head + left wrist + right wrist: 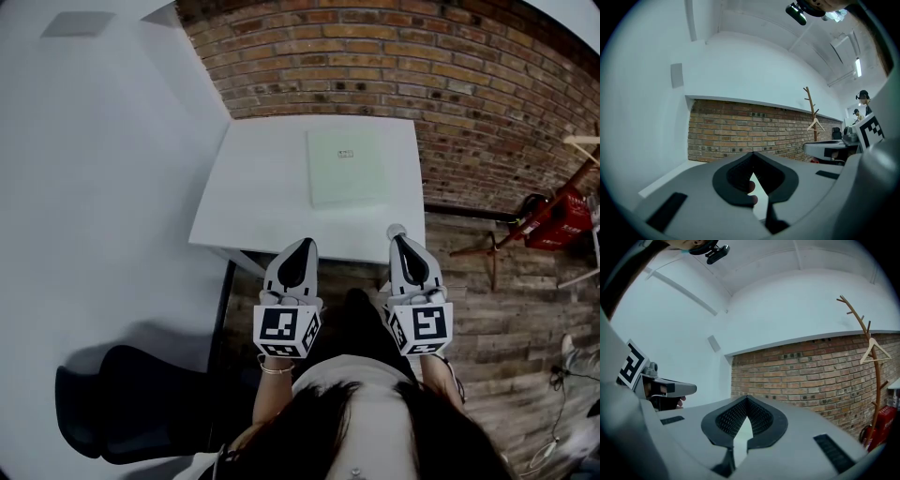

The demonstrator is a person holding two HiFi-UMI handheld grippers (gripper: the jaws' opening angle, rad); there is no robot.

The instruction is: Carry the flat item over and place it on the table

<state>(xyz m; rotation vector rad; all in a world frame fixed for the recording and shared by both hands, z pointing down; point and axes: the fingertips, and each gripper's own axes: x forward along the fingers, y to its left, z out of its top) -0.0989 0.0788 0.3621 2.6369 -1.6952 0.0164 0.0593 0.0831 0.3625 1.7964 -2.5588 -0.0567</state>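
Observation:
The flat item is a pale green square sheet that lies flat on the far right part of the white table. My left gripper hovers just short of the table's front edge, its jaws shut with nothing between them. My right gripper is beside it at the same edge, also shut and empty. Both point level toward the brick wall. In the left gripper view the left gripper has its jaws closed to a tip. The right gripper view shows the right gripper the same way.
A brick wall runs behind the table and a white wall stands at the left. A black chair is at the lower left. A red object and a wooden coat stand are at the right.

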